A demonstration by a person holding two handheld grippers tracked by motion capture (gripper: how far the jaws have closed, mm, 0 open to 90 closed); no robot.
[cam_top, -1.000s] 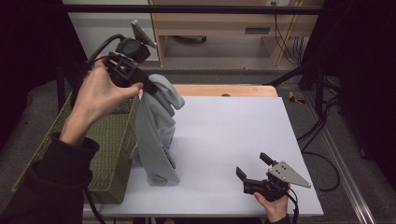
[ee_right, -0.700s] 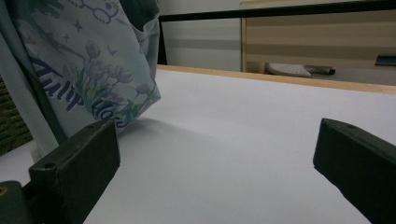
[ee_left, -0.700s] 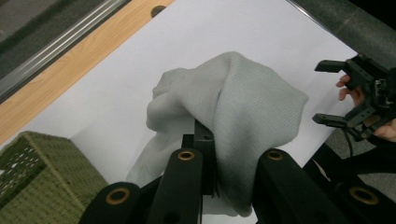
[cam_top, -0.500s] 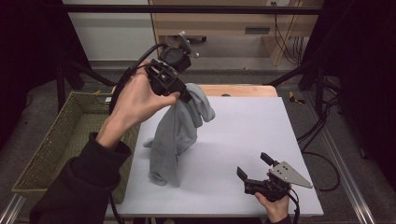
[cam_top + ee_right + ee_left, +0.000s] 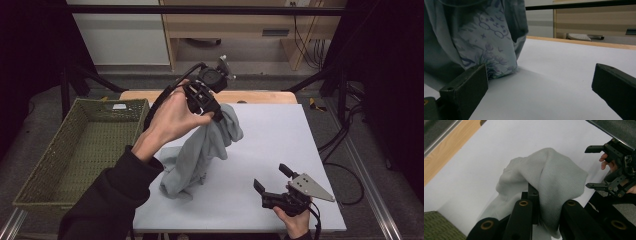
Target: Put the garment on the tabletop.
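We saw the left gripper (image 5: 218,116) clamped on a grey cloth (image 5: 202,152), lifting its top above the white table (image 5: 300,135) while its bottom lay on it. The right gripper (image 5: 270,179) rested wide open, holding nothing.

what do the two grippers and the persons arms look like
Both are black, boxy two-jaw tools. The left gripper trails a thick black cable; its arm wears a dark long sleeve. The right gripper carries a grey three-cornered plate on top. The left gripper view shows brass-coloured rings in the black links.
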